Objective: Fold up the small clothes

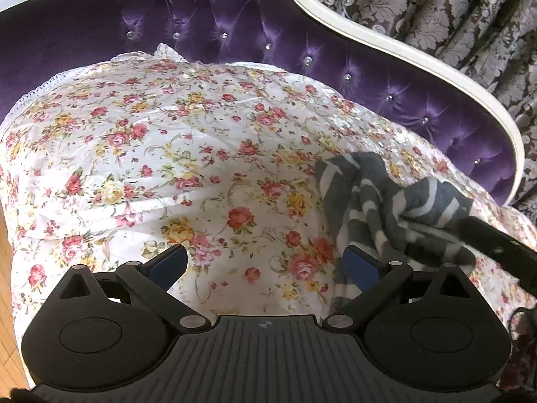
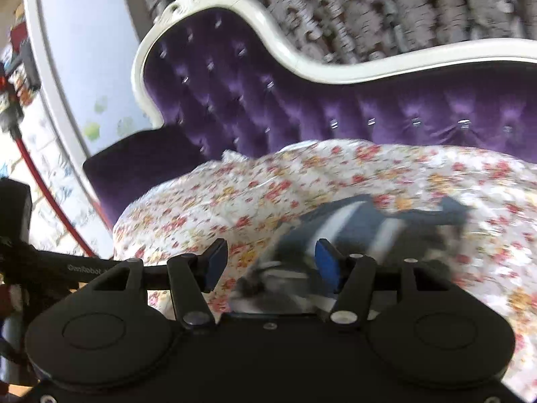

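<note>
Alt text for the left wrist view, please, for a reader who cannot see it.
The left gripper hangs with its jaws open over a floral cover on a purple tufted sofa. A crumpled grey striped garment lies to the right, beside one jaw.

Open surface: the floral cover (image 1: 141, 154) lay bare across the left and middle of the seat, with room ahead of the left gripper (image 1: 265, 265), whose jaws stood wide apart over plain cover.
Obstacle, right side: the crumpled grey-and-white striped garment (image 1: 386, 201) lay heaped beside the left gripper's right finger, bunched against a dark bar at the frame's right edge.
Rear limit: the purple tufted backrest (image 1: 241, 16) and its white curved frame (image 1: 386, 47) closed off the far edge.
Right gripper (image 2: 268, 262): parted jaws, striped cloth between them; the view was blurred.
</note>
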Available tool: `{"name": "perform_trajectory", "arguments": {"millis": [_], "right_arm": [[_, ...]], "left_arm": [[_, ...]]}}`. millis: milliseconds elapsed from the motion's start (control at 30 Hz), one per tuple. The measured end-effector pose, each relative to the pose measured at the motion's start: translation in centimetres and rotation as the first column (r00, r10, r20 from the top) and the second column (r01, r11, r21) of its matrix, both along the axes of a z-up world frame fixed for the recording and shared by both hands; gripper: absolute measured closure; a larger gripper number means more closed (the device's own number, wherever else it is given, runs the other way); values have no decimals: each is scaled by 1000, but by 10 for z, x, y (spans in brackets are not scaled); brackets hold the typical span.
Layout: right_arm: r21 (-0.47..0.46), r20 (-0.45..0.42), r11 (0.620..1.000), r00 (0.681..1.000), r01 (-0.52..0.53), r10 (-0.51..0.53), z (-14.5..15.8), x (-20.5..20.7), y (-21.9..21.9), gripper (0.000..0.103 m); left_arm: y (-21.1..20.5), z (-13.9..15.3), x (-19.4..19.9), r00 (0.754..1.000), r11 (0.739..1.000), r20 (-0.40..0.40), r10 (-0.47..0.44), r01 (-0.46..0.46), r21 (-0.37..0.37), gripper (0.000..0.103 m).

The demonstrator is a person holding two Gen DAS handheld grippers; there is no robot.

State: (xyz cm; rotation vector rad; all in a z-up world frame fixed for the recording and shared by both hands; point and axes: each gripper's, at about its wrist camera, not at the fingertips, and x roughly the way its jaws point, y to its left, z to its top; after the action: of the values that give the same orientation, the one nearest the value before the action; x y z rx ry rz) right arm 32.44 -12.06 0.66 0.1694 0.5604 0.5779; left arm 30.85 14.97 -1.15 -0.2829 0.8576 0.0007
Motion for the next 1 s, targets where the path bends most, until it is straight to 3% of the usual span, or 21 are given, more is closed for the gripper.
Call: {"name": "perform_trajectory", "arguments": {"millis": [33,100,133,167,267,500,600,833,1000], "right_arm": [[-21,7,999,1000,24,-24,-2,-3,-6,40],[-72,6,996,998,61,-61,-9,-4,-10,52],[-95,-5,993,997,71,-72,-14,-4,-11,67],[-108,-13,991,997,78,-80,-19,-3,-12,74],[-141,-3,987,997,82,-83,-29,-3,-1,74],[-164,-10,982,995,-97,96,-54,-8,65,74],[-168,-13,976,990,-142,142,-61,-16,73,74],[-151,-29,978,989,-145,142,-53,-32,38,73],[-168,-21,983,997,-79,77,-41,-38,-3,73]], "left_arm": [[-1,-1,0,1000,1000,0,-4,4,3,3],[-5,-1,0,1000,1000,2,-15,15,10,3],[-6,-1,0,1000,1000,5,-21,20,12,3],[-8,-1,0,1000,1000,8,-25,25,12,3],[-11,1,-1,999,999,27,-38,38,9,3],[-22,4,-2,994,996,75,-85,84,19,3],[-30,2,-2,988,993,94,-121,121,7,3],[-62,-13,9,972,977,101,-213,210,41,3],[-70,-31,19,979,978,43,-198,194,83,3]]}}
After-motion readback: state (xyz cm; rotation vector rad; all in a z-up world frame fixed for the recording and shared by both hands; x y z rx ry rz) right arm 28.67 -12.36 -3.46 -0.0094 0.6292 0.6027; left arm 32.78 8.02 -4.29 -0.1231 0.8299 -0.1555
